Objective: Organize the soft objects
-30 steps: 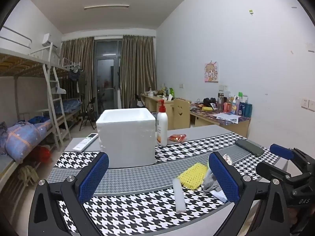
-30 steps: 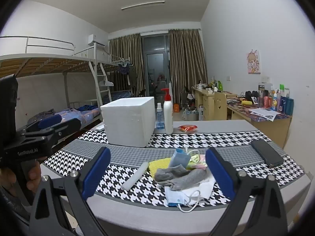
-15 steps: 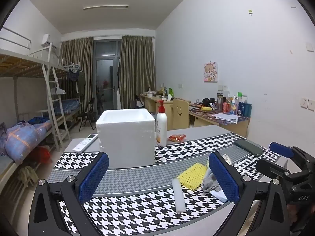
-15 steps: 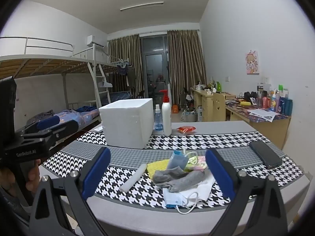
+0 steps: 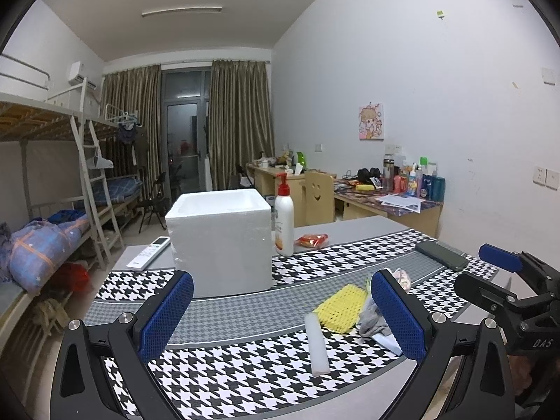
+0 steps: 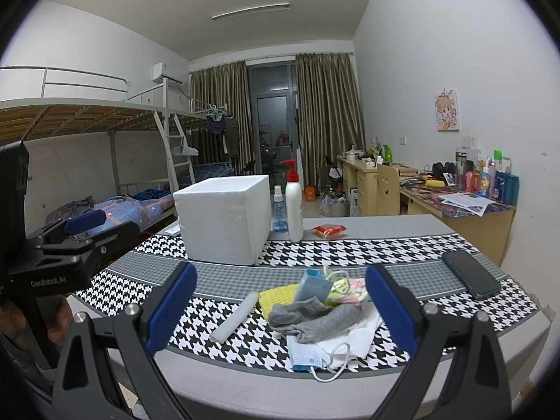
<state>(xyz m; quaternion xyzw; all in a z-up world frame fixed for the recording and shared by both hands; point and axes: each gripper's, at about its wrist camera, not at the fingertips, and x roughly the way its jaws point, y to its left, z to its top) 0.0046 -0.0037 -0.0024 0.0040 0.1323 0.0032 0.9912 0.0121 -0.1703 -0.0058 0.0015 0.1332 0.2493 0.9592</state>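
Jaws of both grippers spread wide, gripping nothing. Left gripper [image 5: 281,311] held above the near edge of the table [image 6: 367,225], blue pads apart over the houndstooth runner [image 5: 245,374]. Right gripper [image 6: 278,309] likewise released, framing a pile of soft things near the front edge: grey sock [image 6: 315,318] draped on top, white face mask [image 6: 329,350] beneath it with its ear loop hanging toward the edge, yellow mesh cloth [image 6: 276,295] behind, blue pouch [image 6: 311,285] propped upright just beside it. White foam stick [image 6: 234,318] lying just left of the pile. White foam box [image 6: 224,218], open-topped, farther back to the left, well apart from the pile. Pump bottle [image 6: 293,206] just right of the box. Dark phone [image 6: 470,274] flat near the right end.
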